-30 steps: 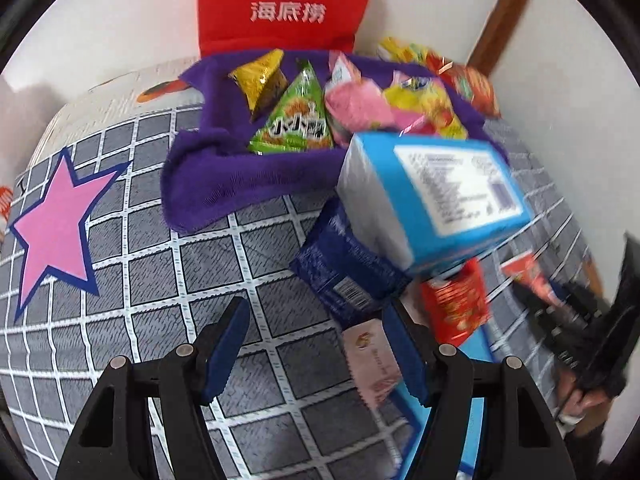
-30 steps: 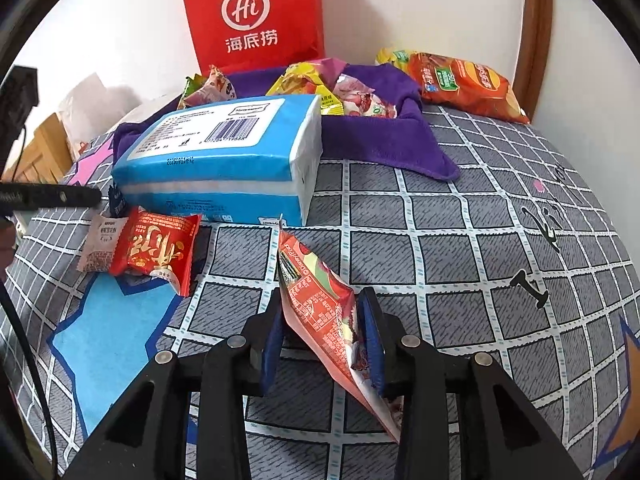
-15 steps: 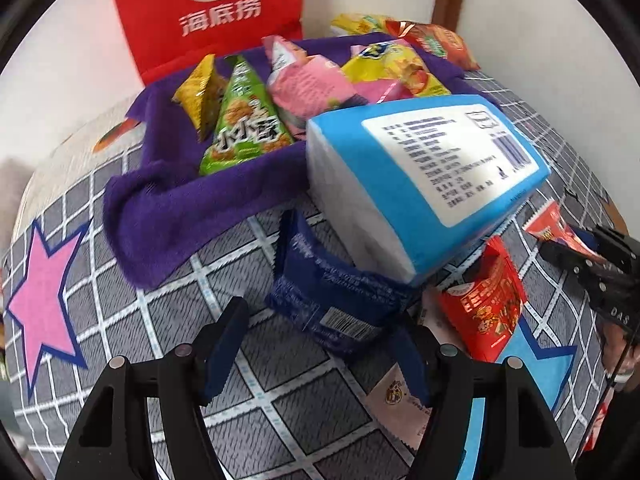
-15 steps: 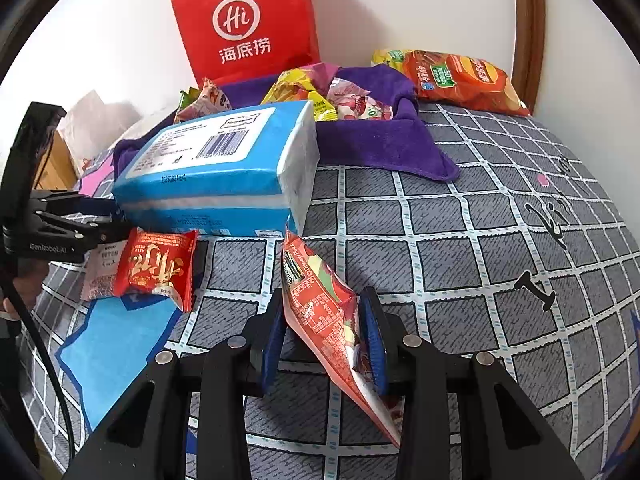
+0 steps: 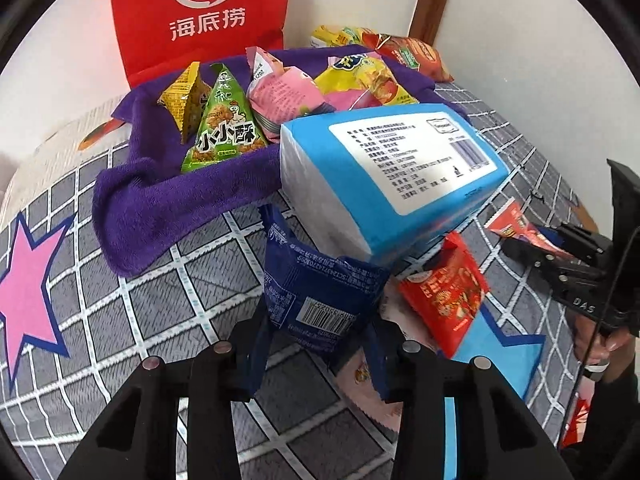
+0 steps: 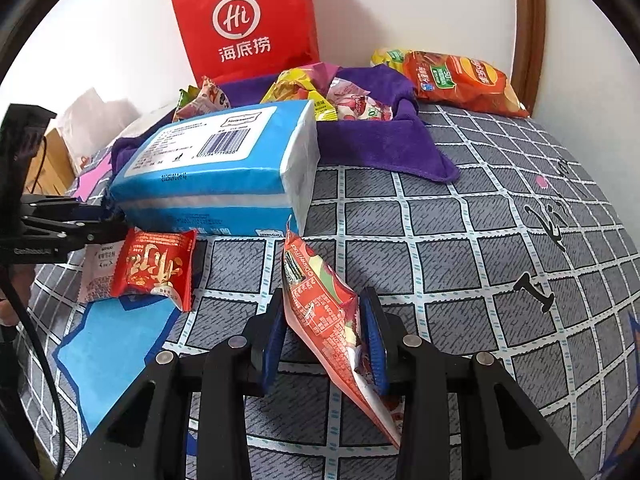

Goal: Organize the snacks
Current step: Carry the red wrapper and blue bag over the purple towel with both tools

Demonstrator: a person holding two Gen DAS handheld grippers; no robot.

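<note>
In the left wrist view my left gripper [image 5: 318,340] is closing its jaws on a dark blue snack packet [image 5: 316,288], and the pads press its lower sides. The packet leans against a blue tissue pack [image 5: 384,168]. In the right wrist view my right gripper [image 6: 324,336] is shut on a long red snack packet [image 6: 320,300] just above the checked bedcover. A purple towel [image 5: 160,200] behind the tissue pack holds several snack bags. A small red packet [image 5: 444,296] lies on a pale pink packet [image 5: 360,364] to the right.
A red paper bag [image 6: 248,24] stands against the wall behind the towel. An orange chips bag [image 6: 460,76] lies at the back right by a wooden frame. The checked bedcover [image 6: 480,240] stretches bare to the right. A person's hand [image 5: 600,340] holds the right gripper.
My left gripper moved in around the dark blue packet and its jaws came together on it. The right gripper kept still with the red packet in it.
</note>
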